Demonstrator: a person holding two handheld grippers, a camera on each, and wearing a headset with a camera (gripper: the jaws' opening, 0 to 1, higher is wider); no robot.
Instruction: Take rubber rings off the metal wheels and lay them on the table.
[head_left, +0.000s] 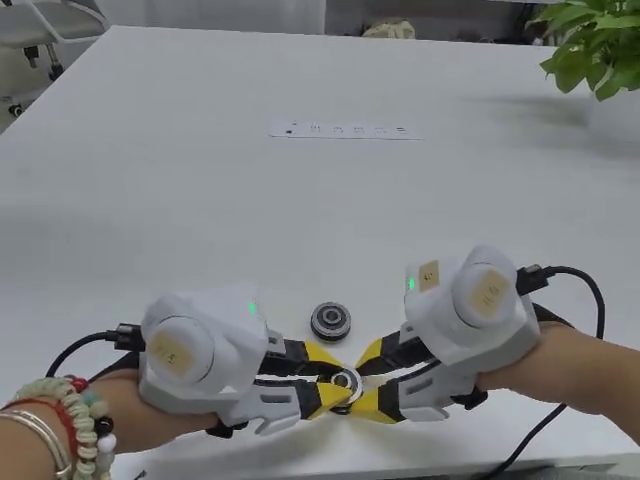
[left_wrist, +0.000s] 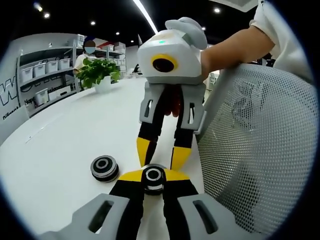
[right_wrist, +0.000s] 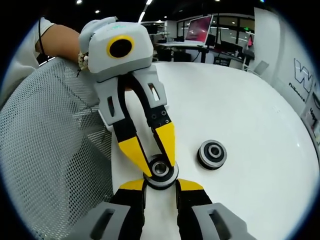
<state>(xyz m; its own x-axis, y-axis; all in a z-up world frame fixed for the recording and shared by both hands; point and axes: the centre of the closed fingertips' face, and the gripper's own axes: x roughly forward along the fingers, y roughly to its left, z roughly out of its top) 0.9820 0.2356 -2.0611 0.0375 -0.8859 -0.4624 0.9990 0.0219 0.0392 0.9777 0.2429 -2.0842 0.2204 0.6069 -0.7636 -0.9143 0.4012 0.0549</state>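
At the near edge of the tabletop (head_left: 200, 220) we find the left gripper (head_left: 328, 380) and right gripper (head_left: 368, 382) meeting tip to tip, both clamped on one metal wheel (head_left: 345, 381). A second wheel (head_left: 330, 321) lies just beyond, its rubber ring (right_wrist: 200, 156) on. Farther off sits a paper strip (head_left: 345, 130), with a plant (head_left: 595, 45) at the far right corner.

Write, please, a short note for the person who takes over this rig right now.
Left claw and right claw: both shut on the near wheel, at the table front edge.
Far wheel: lies free on the table, just beyond.
Done: no ring off; both wheels appear to carry their black rubber rings.
To do: pull both rings, lay them on the table.
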